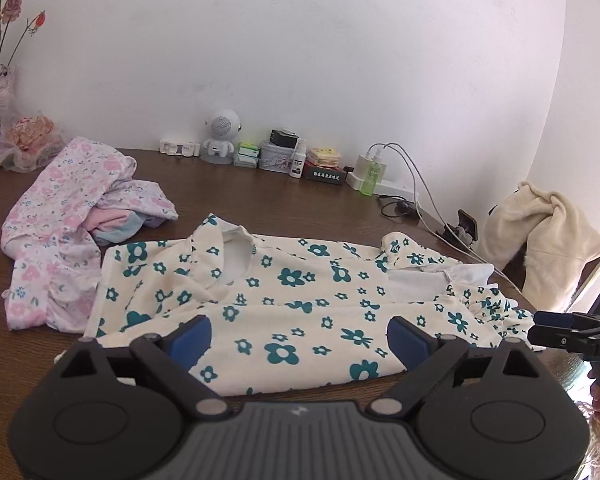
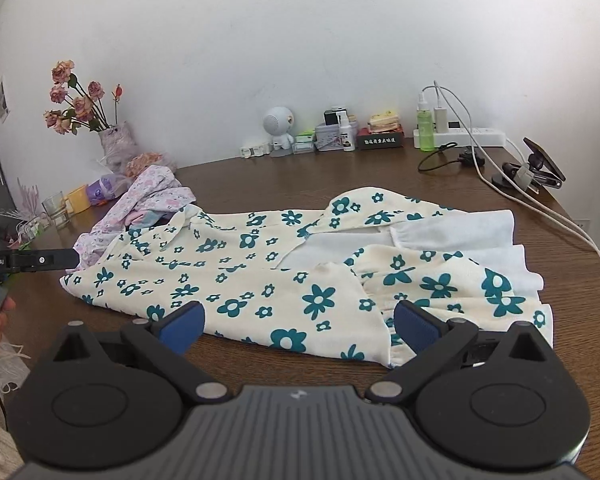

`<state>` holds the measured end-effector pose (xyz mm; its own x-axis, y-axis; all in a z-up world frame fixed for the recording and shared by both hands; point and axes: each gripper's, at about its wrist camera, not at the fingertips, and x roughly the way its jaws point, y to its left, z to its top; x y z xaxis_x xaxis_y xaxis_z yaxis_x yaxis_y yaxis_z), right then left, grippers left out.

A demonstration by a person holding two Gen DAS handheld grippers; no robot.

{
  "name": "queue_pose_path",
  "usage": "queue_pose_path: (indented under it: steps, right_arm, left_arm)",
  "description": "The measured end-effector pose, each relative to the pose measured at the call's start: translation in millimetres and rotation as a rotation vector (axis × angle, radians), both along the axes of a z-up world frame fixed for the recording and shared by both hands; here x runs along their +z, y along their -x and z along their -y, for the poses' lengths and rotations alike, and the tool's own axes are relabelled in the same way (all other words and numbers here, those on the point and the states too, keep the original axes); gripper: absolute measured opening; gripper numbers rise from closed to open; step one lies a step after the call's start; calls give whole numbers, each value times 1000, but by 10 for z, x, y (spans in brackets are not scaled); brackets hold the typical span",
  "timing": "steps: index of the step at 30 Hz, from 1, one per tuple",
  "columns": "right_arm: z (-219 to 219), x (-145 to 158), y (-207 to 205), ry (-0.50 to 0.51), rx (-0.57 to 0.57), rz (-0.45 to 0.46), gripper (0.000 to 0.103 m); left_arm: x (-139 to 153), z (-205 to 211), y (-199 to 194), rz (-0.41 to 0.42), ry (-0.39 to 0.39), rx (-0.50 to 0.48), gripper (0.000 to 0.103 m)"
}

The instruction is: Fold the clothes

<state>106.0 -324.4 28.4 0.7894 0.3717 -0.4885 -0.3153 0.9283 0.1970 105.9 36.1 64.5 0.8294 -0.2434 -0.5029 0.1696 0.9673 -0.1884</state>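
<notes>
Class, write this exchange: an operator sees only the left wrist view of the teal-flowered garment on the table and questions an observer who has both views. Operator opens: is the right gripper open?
Observer: Yes, the right gripper is open, jaws wide apart at the near hem of the garment.
Operator: What lies at its right end?
Observer: A broad white layer spreads flat there, past the print.
Operator: Anything breakable at the table's left?
Observer: A clear glass stands on the table, left of the pink-flowered clothes.
</notes>
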Motion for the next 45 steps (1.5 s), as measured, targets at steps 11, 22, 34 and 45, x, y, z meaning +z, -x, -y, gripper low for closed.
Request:
queue_pose_path:
  steps: [11,22,34,45]
  right_arm:
    - [307,843,-391,218,-91,210,103]
    - [-223,701,-2469,476,327,-141,101]
    - [-321,-9,-3524,447,655,-483,79]
    - [-448,-158,-3633,480,745,-540,62]
  left_arm:
    - [801,-233,-563,79,-276,-49,101]
    - [455,-74,-2305,-148,-351,-293,78]
    - [-225,73,-3165,-436,-439,-648,43]
    - [-319,171,-3181,-476,-517,-754,33]
